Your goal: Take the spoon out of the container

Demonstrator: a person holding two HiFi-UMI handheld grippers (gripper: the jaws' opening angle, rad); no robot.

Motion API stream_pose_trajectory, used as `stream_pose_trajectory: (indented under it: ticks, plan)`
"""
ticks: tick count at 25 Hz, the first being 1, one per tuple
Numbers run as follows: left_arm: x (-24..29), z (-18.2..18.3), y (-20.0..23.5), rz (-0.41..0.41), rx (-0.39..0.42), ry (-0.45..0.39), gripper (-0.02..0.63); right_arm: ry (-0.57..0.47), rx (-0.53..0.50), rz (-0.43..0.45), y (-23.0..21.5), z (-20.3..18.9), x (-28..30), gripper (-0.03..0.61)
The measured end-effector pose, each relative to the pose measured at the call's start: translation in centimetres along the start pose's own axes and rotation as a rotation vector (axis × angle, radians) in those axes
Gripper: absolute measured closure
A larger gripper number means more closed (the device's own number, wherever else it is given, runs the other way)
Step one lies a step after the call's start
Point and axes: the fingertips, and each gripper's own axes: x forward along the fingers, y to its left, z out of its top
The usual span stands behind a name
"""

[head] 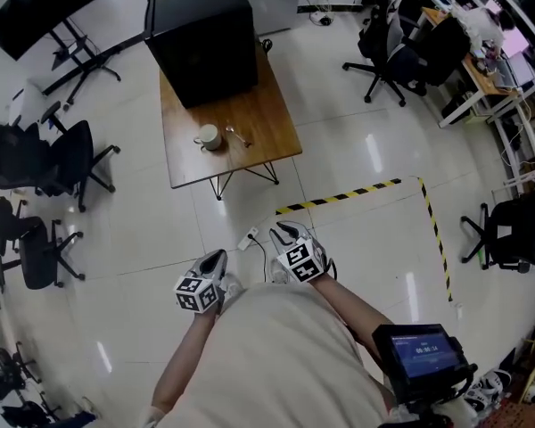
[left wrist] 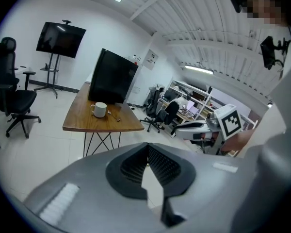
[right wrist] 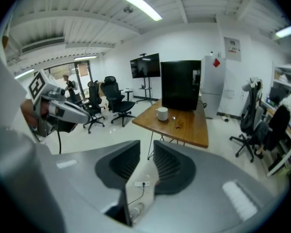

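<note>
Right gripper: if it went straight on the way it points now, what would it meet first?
Probably the glossy white floor by the white power strip, seen between the open jaws of the right gripper. The brown wooden table lies further on, though depth is unclear.

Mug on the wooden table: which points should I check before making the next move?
1. Spoon out of the mug: ok, it appears to lie on the table beside it.
2. Left gripper empty: ok, fingers together, nothing between.
3. Right gripper empty: ok, fingers slightly apart, nothing between.
4. Grippers close to the table: not ok, both are near the person's body.
5. Mug contents: cannot tell.
</note>
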Motion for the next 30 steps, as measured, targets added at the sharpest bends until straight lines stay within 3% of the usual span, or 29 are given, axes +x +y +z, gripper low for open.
stream_pose_trajectory:
  ticks: [5, 10, 16, 30]
  plan:
    - [1.7, -0.2, -2.0, 0.035, -0.029, -0.020, 0.614, 0.024, -0.111, 0.072, 0.4, -0.5, -0.7, 0.491]
    - [2.2, -2.1, -3.4, 0.050, -0.039, -0.025, 0.614, 0.026, -0.105, 0.080, -0.9, -1.3, -1.3, 0.492]
    - [2.6, -2.5, -3.8, 0.067, -0.063, -0.034, 0.614, 0.033, -0.111, 0.047, -2.8, -2.2, -2.1, 0.548]
    - [4.2, -2.2, -4.7, 0.034, -0.020, 0.000, 0.614, 0.022, -0.058, 0.016, -4.9, -3.4, -2.4, 0.548]
